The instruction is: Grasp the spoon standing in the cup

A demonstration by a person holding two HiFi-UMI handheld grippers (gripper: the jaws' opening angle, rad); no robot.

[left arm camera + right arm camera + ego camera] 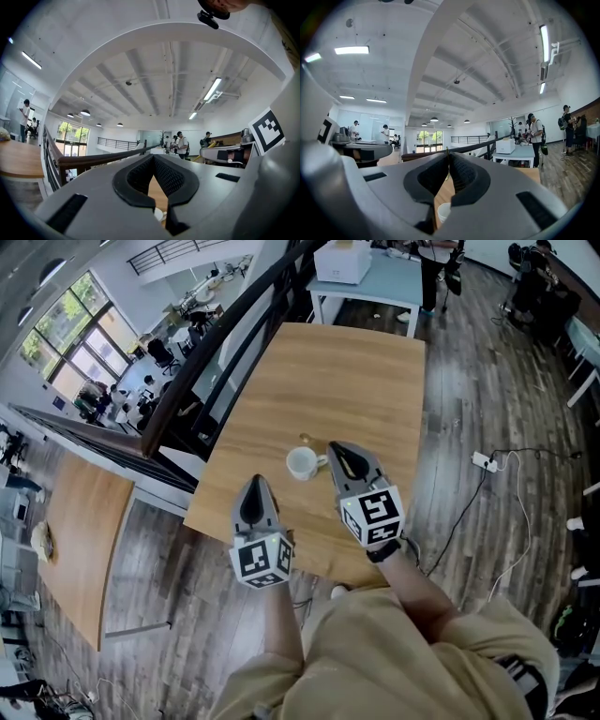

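A white cup (301,463) stands on the wooden table (356,371), and its inside looks empty from the head view. My right gripper (334,446) is just right of the cup, tips level with its far rim. In the right gripper view the jaws (447,157) are shut on a thin gold spoon handle (447,151) that sticks up past their tips, with the cup (443,212) below. A small tan bit (305,438) shows just beyond the cup; I cannot tell what it is. My left gripper (255,480) hovers near the table's front edge, shut and empty, with the cup (159,214) ahead.
A dark stair railing (225,343) runs along the table's left side. A pale blue table with a white box (342,263) stands beyond. A power strip and cable (483,461) lie on the floor at right. Another wooden table (75,540) is at lower left.
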